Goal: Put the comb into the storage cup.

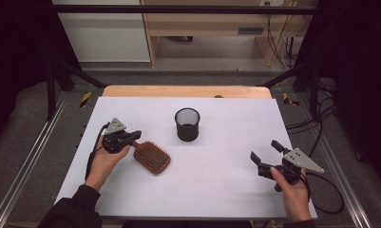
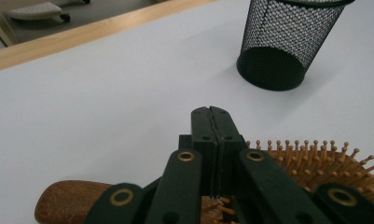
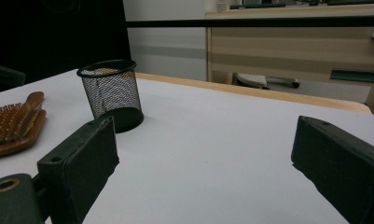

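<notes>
High view: wooden hairbrush (image 1: 151, 156) lies left of the mesh cup (image 1: 187, 124). Left gripper (image 1: 131, 137) is clenched over its neck; right gripper (image 1: 265, 151) gapes. Brush looks stiff and light; handle (image 2: 68, 201) offers the best grip.

No readable text, label, brand name, number or sign appears anywhere in these views. The black-and-yellow striped markers (image 1: 85, 99) on the floor at the far corners of the table carry warning stripes but no lettering. A small dark panel (image 1: 251, 31) on the pale wooden cabinet behind the table is too blurred to show whether it bears writing.
</notes>
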The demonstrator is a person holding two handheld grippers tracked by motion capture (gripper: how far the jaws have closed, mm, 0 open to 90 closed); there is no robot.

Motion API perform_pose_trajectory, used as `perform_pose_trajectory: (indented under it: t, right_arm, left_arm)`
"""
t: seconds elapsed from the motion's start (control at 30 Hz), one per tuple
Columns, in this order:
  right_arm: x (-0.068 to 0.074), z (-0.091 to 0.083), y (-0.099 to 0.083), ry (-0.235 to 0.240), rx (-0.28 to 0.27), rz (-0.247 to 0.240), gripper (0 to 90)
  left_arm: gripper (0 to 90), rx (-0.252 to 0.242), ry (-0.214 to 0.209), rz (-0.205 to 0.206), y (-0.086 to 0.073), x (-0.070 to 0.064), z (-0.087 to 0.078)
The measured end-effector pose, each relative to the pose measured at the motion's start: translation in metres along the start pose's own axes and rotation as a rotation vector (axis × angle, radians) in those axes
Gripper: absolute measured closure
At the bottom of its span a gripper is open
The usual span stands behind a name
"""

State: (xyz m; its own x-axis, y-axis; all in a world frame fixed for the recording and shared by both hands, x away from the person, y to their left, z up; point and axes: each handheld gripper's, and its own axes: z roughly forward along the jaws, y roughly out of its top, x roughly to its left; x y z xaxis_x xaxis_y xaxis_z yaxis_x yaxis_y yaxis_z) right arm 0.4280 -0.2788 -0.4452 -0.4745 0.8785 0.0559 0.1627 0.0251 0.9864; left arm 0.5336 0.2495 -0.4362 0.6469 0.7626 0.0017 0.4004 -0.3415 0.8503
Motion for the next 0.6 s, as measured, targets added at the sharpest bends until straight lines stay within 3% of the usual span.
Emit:
perform_pose_trajectory:
  t: [0.4, 0.6]
  right_arm:
    - [0.000, 0.000, 0.000, 0.004, 0.002, -0.001, 7.5]
    - [0.000, 0.000, 0.000, 0.006, 0.005, 0.001, 7.5]
  left_arm:
    - [90.0, 0.093, -0.014, 0.013, 0.011, 0.008, 0.027]
    - [90.0, 0.174, 0.014, 0.017, 0.004, 0.018, 0.036]
